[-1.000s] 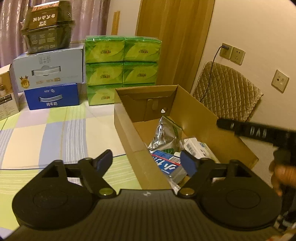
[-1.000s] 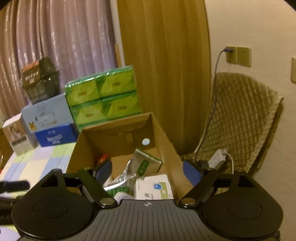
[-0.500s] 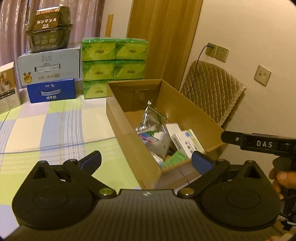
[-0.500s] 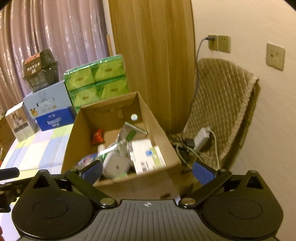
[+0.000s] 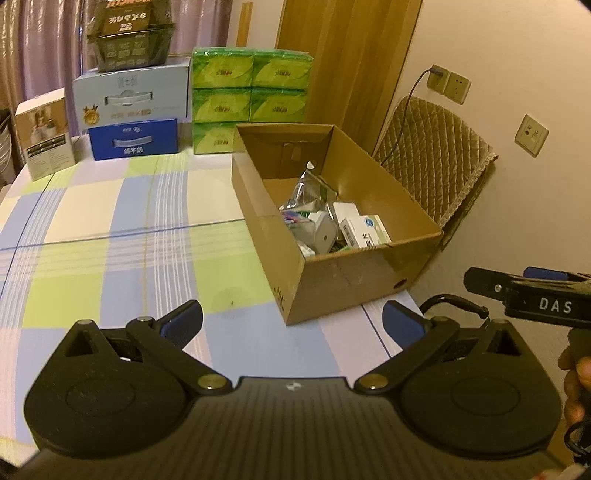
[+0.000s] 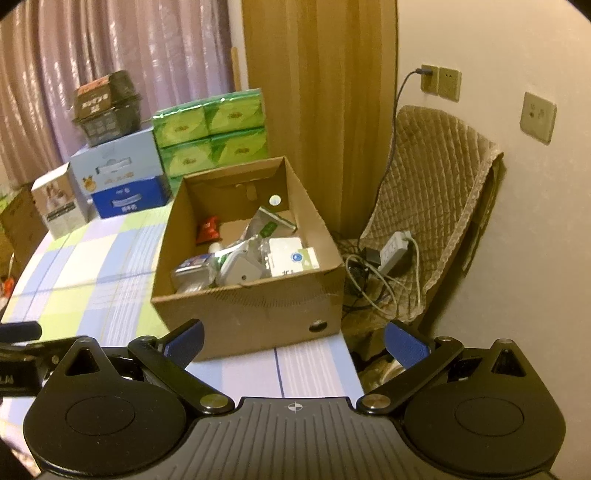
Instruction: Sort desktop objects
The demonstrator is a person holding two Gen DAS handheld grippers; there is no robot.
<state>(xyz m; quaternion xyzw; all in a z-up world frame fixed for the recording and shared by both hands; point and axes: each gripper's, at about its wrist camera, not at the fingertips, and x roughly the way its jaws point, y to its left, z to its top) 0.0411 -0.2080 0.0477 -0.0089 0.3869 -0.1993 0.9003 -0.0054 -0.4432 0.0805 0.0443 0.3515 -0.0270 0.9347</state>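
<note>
both grippers, left gripper (image 5: pixel 291 321) and right gripper (image 6: pixel 293 338), are hovering wide open and empty before the cardboard box (image 6: pixel 243 314), which is gathering the sorted items.

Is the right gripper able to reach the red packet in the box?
Probably yes: the right gripper is open, the cardboard box has no lid, and the red packet lies uncovered at the back.

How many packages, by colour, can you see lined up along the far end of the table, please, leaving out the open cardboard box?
Green tissue packs: 5 visible (more may be hidden behind the cardboard box)
Blue boxes: 2
White box: 1
Dark carton: 1
Total: 9
</note>
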